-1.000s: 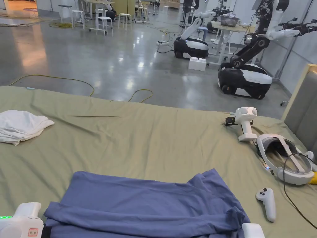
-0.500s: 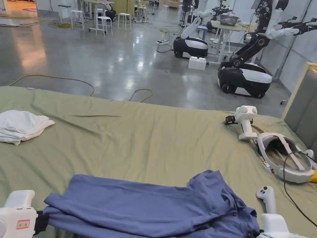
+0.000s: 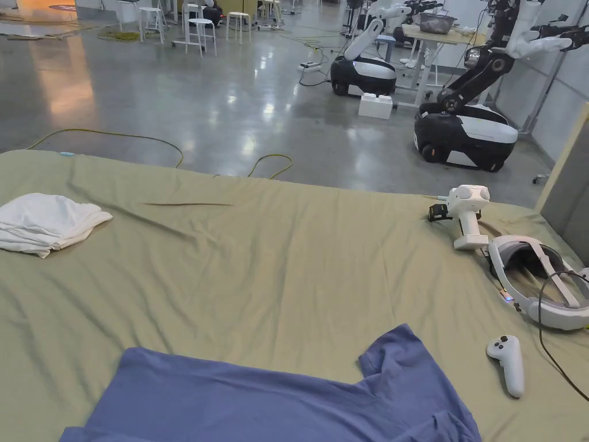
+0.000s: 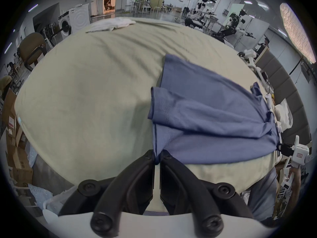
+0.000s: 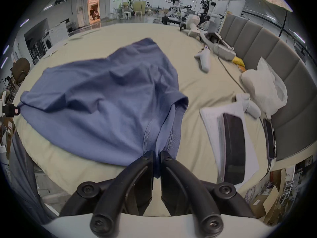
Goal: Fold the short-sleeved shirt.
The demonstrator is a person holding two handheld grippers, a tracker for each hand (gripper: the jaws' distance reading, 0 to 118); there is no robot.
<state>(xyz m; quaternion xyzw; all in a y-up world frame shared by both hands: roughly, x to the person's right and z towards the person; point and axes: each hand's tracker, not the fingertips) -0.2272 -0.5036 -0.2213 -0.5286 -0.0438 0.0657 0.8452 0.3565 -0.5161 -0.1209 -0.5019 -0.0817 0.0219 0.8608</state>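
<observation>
Spilling past the head view's bottom edge, blue shirt (image 3: pixel 276 397), each hand-held gripper (image 4: pixel 157 157) (image 5: pixel 157 155) clamped on its hem.

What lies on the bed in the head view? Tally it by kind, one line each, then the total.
Blue shirt: 1
Folded white cloth: 1
Spare hand-held gripper, lying loose: 1
White headset: 1
White controller: 1
Black cable: 1
Total: 6

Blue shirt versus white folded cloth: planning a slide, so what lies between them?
Bare green bedsheet, wrinkled, separates the blue shirt from the white folded cloth in the head view.
</observation>
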